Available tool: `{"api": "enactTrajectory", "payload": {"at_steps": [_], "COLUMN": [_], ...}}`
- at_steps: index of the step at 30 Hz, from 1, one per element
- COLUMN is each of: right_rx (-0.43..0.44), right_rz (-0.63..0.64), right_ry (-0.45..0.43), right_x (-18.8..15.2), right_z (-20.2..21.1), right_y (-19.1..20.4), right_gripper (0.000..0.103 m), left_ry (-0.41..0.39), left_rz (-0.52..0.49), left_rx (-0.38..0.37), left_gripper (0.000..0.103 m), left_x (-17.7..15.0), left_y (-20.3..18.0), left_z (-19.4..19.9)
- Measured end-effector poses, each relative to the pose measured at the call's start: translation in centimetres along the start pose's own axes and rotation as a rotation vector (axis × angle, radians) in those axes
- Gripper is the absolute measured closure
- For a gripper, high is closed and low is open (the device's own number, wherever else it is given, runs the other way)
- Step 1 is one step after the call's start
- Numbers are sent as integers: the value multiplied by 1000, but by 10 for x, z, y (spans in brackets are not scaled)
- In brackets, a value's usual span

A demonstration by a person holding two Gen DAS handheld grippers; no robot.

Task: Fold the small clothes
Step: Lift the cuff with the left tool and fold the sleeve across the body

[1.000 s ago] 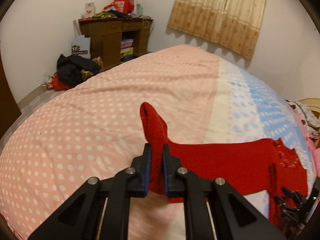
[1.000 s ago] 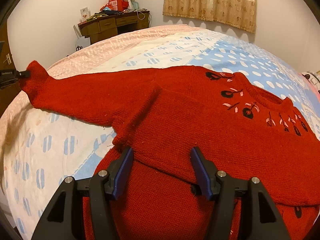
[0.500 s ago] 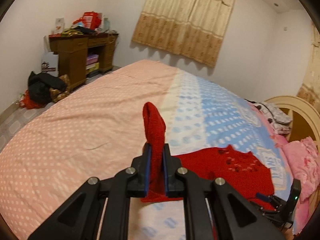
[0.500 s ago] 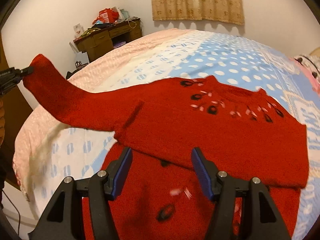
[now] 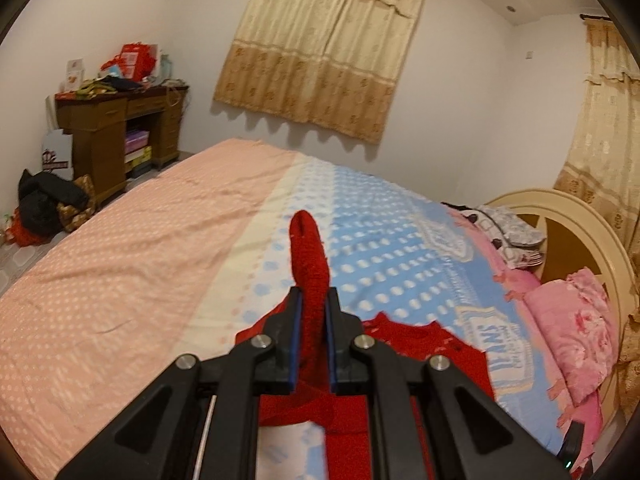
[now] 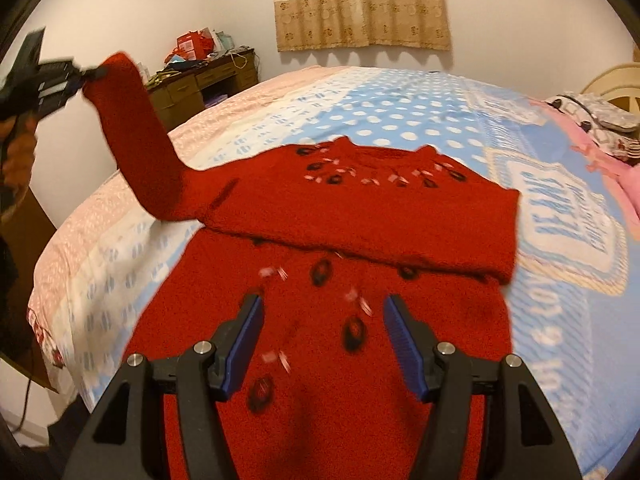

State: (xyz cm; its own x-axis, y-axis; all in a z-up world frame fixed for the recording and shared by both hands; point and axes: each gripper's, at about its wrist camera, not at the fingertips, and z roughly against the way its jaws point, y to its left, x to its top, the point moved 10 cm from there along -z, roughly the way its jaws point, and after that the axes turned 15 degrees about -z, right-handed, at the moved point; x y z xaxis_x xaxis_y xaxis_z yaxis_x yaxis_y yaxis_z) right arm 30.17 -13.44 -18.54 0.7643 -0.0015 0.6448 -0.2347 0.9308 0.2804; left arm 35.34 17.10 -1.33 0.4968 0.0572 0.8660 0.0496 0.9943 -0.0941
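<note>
A red knitted sweater (image 6: 360,216) with dark flower motifs lies flat on the bed, its right sleeve folded across the chest. My left gripper (image 5: 312,300) is shut on the cuff of the left sleeve (image 5: 306,248), which sticks up past the fingertips. In the right wrist view the left gripper (image 6: 90,74) holds that sleeve (image 6: 136,136) high in the air at the upper left, still attached at the shoulder. My right gripper (image 6: 322,312) hovers open over the sweater's lower body, and nothing is pinched between its blue pads (image 6: 248,332).
The bed cover (image 5: 120,264) is pink dotted on the left and blue dotted on the right. A pink pillow (image 5: 576,320) and a cream headboard (image 5: 580,216) lie at the right. A wooden desk (image 5: 116,120) and a dark clothes pile (image 5: 48,204) stand by the far wall.
My left gripper has raised the sleeve off the bed and carried it towards the sweater's body. My right gripper has drawn back over the sweater's lower part, still open.
</note>
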Motion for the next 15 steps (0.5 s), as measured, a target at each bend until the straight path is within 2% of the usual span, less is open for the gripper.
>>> {"api": "enactTrajectory", "payload": {"at_steps": [6, 15], "right_rx": [-15, -18], "right_rz": [-14, -38], "right_ry": [5, -3], "right_x": [-22, -43], "right_z": [19, 32], "right_y": [-24, -48], "right_gripper": [40, 39], "left_ry": [-40, -62], "left_rz": [-37, -89], "left_rx": [-50, -127], "left_gripper": [92, 92], "left_x": [27, 51], "left_y": [-45, -118], "left_z": [-3, -21]}}
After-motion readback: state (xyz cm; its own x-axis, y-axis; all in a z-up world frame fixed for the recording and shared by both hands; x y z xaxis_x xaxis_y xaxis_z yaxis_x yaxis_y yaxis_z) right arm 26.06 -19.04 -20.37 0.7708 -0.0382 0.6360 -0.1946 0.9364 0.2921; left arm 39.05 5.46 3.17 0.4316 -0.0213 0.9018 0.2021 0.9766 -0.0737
